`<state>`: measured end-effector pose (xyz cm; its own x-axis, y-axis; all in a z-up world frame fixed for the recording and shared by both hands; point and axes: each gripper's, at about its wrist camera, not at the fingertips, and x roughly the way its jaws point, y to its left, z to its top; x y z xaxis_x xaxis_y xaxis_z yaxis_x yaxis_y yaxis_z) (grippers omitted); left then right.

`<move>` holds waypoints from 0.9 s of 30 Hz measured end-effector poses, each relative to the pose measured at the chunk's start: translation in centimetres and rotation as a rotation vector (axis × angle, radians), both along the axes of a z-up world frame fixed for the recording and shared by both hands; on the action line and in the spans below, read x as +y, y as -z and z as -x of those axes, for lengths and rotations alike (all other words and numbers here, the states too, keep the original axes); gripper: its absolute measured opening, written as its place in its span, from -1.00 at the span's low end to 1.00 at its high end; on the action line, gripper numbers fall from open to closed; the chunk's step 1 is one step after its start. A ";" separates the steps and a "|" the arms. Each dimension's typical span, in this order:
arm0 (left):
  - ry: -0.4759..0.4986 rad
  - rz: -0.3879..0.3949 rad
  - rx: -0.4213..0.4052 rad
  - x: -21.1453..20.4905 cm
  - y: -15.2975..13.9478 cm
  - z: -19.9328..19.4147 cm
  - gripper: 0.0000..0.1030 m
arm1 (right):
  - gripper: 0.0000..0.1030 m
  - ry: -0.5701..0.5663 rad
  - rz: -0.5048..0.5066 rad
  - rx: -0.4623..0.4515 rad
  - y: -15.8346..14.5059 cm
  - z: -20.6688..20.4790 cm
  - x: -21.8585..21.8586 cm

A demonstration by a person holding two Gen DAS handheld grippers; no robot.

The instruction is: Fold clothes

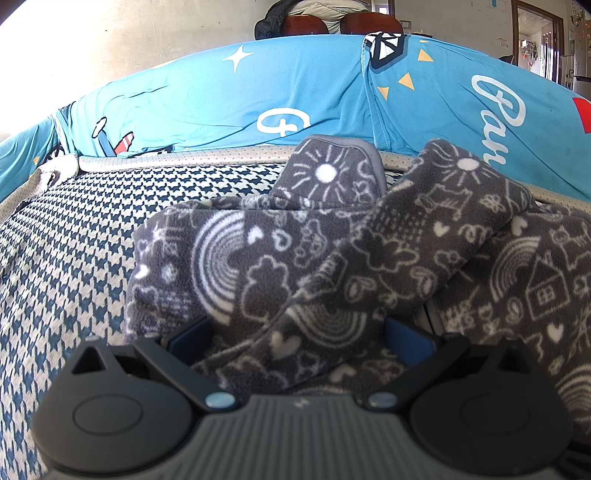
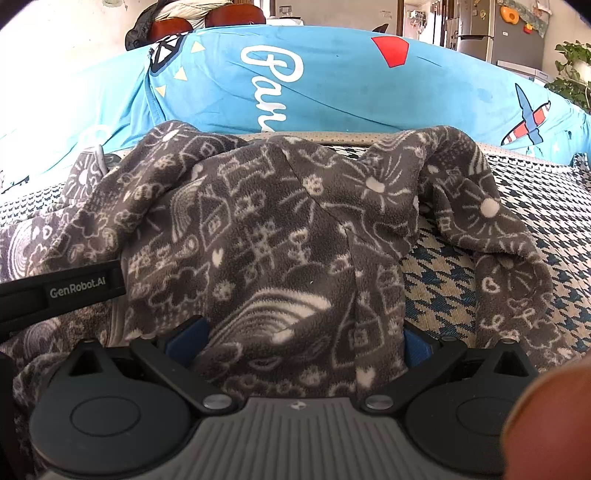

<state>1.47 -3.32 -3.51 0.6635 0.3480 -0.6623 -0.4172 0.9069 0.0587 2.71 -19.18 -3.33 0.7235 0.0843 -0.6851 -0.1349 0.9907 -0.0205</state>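
**Fleece garment draped across both grippers, fold incomplete**

The grey fleece garment [image 1: 295, 258] lies rumpled on the houndstooth cover [image 1: 74, 240], bunched near and across both tools. The left gripper [image 1: 299, 332] stands spread, fleece lying over the gap between its blue pads; whether it actually pinches cloth cannot be told. The right gripper [image 2: 295, 332] is likewise spread with fleece heaped between the pads, grip unconfirmed.

Risks, as judged: the thick, loose pile may slip from a shallow bite; a lift could drag several layers at once, since folds overlap at the near edge; the sleeve [image 2: 491, 221] trailing right may twist the fold.

Surface: soft, patterned cover, likely to ruck under pulling. A blue printed sheet [image 1: 258, 96] rises along the far side. Beyond, a refrigerator [image 2: 498, 33] and plant [image 2: 572, 62] stand far right.
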 end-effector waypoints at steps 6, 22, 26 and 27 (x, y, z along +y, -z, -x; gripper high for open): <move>0.000 0.000 0.000 0.0 0.0 0.0 1.00 | 1.00 0.000 -0.001 -0.001 0.0 0.0 -0.1; 0.000 0.000 -0.001 0.0 0.0 0.0 1.00 | 1.00 0.006 0.005 -0.024 -0.2 0.8 -0.7; 0.001 0.000 -0.001 0.0 0.0 0.0 1.00 | 1.00 -0.002 0.032 -0.028 -0.1 1.0 -0.4; 0.001 0.000 -0.001 0.0 0.0 0.0 1.00 | 1.00 -0.004 0.029 -0.025 0.0 1.0 -0.5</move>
<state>1.51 -3.30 -3.52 0.6646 0.3473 -0.6616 -0.4162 0.9074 0.0582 1.76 -19.64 -3.29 0.7404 0.0677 -0.6688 -0.1376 0.9891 -0.0523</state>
